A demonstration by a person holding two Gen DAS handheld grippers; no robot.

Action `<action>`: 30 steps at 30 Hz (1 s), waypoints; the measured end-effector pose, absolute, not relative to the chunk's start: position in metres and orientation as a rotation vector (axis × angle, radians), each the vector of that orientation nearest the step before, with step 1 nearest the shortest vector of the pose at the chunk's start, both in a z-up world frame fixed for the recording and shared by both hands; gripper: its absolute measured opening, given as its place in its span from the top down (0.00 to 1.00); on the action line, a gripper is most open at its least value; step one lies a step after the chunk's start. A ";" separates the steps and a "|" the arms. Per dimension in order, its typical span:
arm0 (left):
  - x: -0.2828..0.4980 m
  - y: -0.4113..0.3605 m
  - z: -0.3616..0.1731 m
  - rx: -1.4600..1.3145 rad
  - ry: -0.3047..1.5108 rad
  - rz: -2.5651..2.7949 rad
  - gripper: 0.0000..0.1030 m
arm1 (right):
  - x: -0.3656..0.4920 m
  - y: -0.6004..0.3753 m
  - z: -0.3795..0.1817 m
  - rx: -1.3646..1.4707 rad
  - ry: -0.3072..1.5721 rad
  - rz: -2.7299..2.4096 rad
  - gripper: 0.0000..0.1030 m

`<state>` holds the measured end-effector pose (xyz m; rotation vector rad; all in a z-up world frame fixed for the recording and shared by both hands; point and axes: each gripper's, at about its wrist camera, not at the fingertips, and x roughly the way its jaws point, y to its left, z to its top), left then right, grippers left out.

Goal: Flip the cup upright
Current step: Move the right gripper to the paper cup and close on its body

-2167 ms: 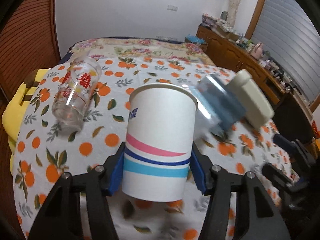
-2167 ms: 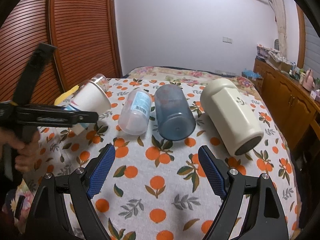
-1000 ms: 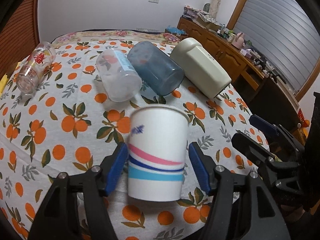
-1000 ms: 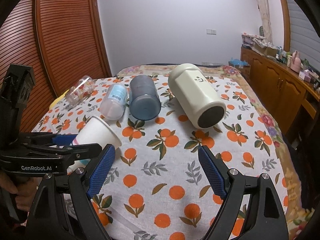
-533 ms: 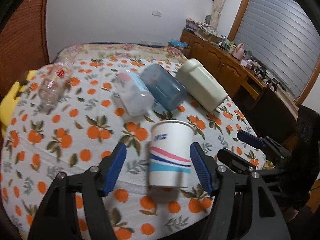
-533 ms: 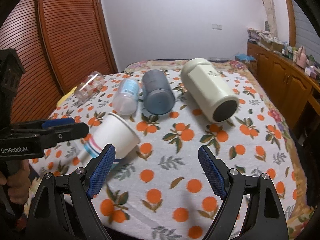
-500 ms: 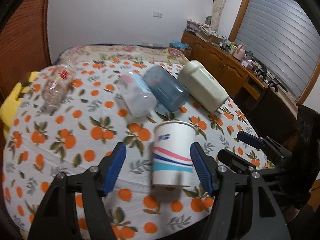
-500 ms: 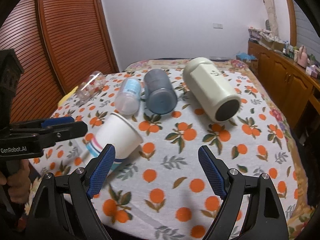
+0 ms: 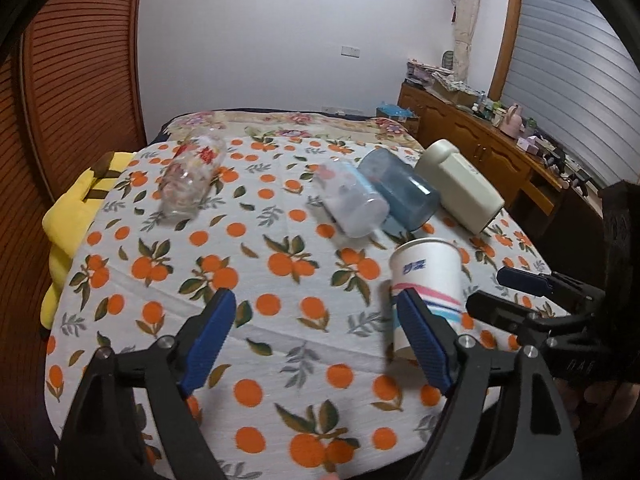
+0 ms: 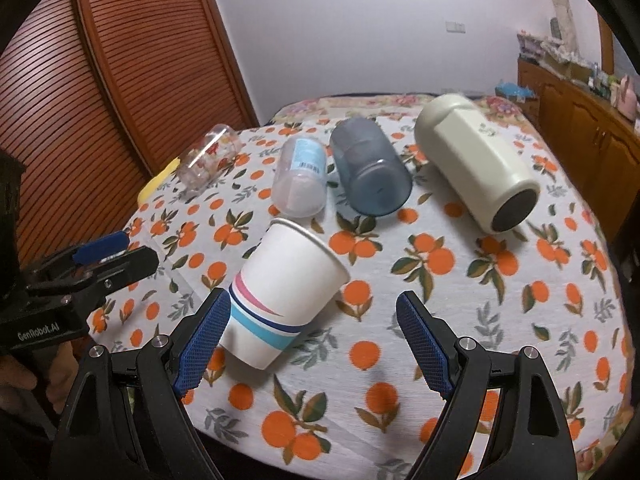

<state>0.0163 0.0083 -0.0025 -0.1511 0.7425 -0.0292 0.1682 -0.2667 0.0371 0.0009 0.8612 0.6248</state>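
**Letting go: paper cup is standing, left claw backs off**

Looking through the left wrist view first: the left claw (image 9: 316,340) is spread wide with nothing between its blue pads. Half a second ago the paper cup (image 9: 426,284) sat right between them; now it's off to the right, partly behind the right pad, mouth up on the orange-print desk (image 9: 256,248). So it's been released and the claw has slid left. The frame is a bit blurry, so it's probably mid-move.

Right wrist view: the right claw (image 10: 312,338) is also wide apart and empty, hovering low over the desk. The cup (image 10: 284,292) looks tilted here, likely just fisheye. Behind it, the clear bottle (image 10: 298,188), blue tumbler (image 10: 370,178) and cream flask (image 10: 476,164) lie on their sides.

My read: this cup's flip looks done.
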 end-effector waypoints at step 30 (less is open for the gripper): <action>0.004 0.030 -0.015 -0.186 0.741 0.007 0.19 | 0.215 -0.220 0.001 0.039 1.165 0.668 0.20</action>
